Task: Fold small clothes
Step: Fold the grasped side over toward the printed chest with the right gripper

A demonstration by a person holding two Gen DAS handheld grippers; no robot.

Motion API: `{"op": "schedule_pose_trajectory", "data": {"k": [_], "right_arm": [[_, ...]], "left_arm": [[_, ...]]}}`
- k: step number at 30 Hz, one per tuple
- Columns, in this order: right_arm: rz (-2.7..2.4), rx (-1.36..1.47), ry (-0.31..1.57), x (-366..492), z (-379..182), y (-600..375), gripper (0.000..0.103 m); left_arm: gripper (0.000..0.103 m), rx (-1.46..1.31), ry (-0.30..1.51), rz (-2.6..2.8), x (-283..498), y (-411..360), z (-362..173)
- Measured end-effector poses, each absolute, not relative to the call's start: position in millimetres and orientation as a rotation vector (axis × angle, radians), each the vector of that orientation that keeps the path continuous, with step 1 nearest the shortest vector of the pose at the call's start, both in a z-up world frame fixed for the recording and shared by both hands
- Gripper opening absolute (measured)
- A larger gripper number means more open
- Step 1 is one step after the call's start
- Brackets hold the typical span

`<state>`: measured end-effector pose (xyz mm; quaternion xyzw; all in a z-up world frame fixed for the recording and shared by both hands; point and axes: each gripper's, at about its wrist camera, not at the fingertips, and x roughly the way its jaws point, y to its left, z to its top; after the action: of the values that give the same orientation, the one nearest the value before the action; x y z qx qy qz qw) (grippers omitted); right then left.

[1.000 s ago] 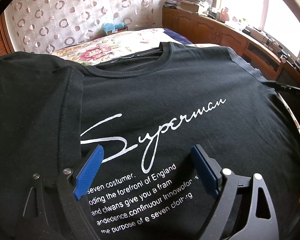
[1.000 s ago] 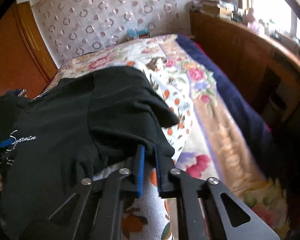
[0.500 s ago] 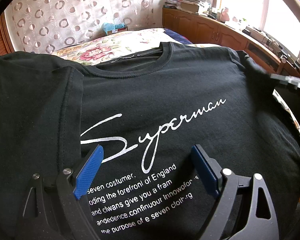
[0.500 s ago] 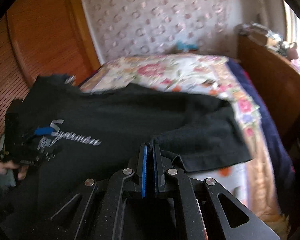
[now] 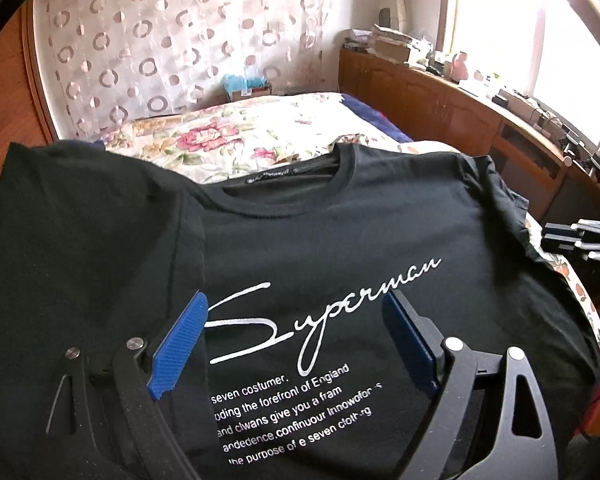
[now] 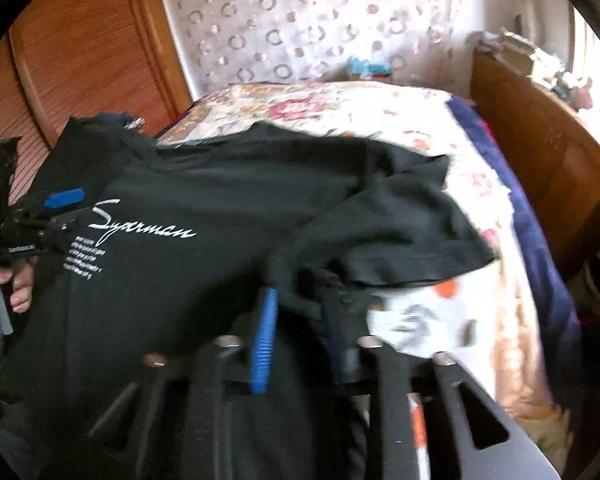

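Observation:
A black T-shirt (image 5: pixel 340 232) with white "Superman" print lies face up on the floral bed (image 5: pixel 228 140). Its left side is folded in over the front, up to the print. My left gripper (image 5: pixel 294 304) hovers over the print, wide open and holding nothing. In the right wrist view the shirt's right sleeve (image 6: pixel 400 232) lies turned in over the body (image 6: pixel 204 200). My right gripper (image 6: pixel 300 296) sits at the sleeve's near edge. Its jaws are opening, with loose black fabric still between the pads. The left gripper (image 6: pixel 56 204) shows at far left, held by a hand (image 6: pixel 16 284).
A wooden cabinet (image 5: pixel 440 104) with clutter runs under the bright window on the right. A patterned curtain (image 5: pixel 160 40) hangs behind the bed, and a wooden slatted door (image 6: pixel 80 60) stands on the left. A dark blue blanket (image 6: pixel 532 216) edges the bed's right side.
My right gripper swung left with the sleeve and laid it over the shirt, then its pads parted. The left gripper rose slightly and stayed open.

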<state>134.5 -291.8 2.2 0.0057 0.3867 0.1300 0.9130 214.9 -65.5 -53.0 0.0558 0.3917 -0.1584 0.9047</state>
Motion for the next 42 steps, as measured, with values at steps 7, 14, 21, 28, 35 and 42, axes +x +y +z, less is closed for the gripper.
{"op": "schedule_pose_trajectory", "data": {"k": [7,14,21,28,35,42], "right_arm": [[0.135,0.040,0.742,126.3,16.5,-332.2,0.038],[0.019,0.071,0.793,175.8,-15.9,-352.9,0.039],[-0.003,0.142,0.835,205.8,-27.6,-356.8,0.038],[0.014,0.034,0.815,210.1,-23.8,-350.1,0.004],[0.192,-0.034,0.735,203.1,1.7,-293.8,0.003],[0.414,-0.047,0.679,230.9,27.1,-225.0,0.003]], "left_arm": [[0.089,0.127,0.807,-0.353,209.1,-73.3,-53.4],[0.089,0.138,0.812,-0.352,203.2,-72.9,-55.9],[0.089,0.129,0.820,-0.331,198.3,-64.1,-57.0],[0.089,0.127,0.818,-0.319,196.7,-57.6,-54.4],[0.089,0.113,0.811,-0.301,191.7,-48.5,-54.1],[0.089,0.096,0.800,-0.272,187.3,-37.1,-49.8]]}}
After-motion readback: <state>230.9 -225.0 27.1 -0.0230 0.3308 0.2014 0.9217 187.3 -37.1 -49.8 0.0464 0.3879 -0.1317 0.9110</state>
